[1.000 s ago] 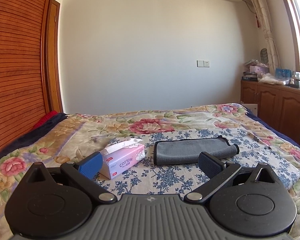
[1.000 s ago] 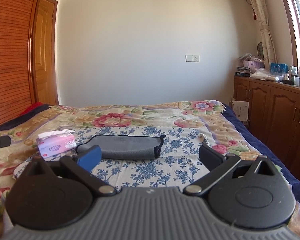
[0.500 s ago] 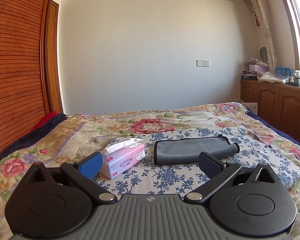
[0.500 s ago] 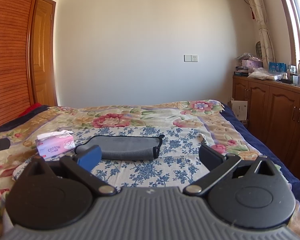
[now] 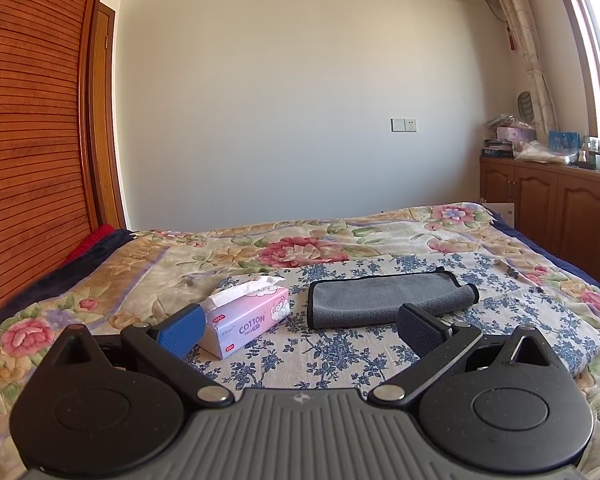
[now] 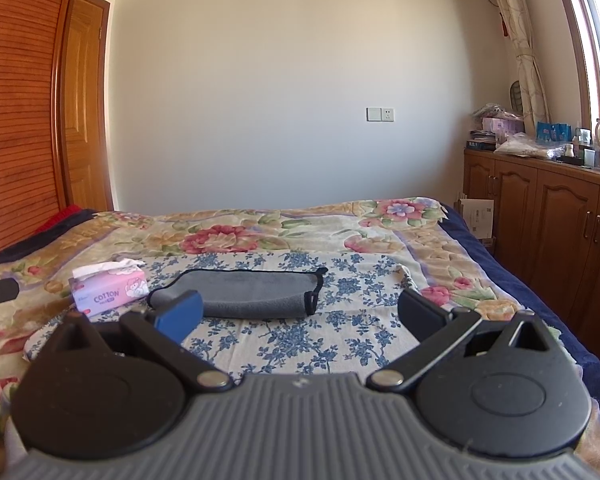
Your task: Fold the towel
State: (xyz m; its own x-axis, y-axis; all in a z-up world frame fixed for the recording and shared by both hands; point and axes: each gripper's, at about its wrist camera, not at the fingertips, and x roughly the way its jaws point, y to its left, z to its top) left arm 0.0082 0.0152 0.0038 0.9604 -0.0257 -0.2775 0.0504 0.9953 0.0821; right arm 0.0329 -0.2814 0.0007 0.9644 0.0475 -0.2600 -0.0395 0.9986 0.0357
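Note:
A grey towel (image 5: 384,296) with a black border lies folded into a long strip on the blue-flowered cloth on the bed; it also shows in the right wrist view (image 6: 256,294). My left gripper (image 5: 300,330) is open and empty, held above the bed short of the towel. My right gripper (image 6: 300,316) is open and empty too, short of the towel and to its right. Neither gripper touches the towel.
A pink tissue box (image 5: 246,320) sits just left of the towel, also in the right wrist view (image 6: 108,290). The floral bedspread (image 5: 300,248) stretches behind. Wooden cabinets (image 6: 548,216) stand along the right, a slatted wooden wall (image 5: 28,160) on the left.
Both cameras have tilted up slightly, so the bed sits a little lower in view. The towel and tissue box have not moved. Both grippers stay open.

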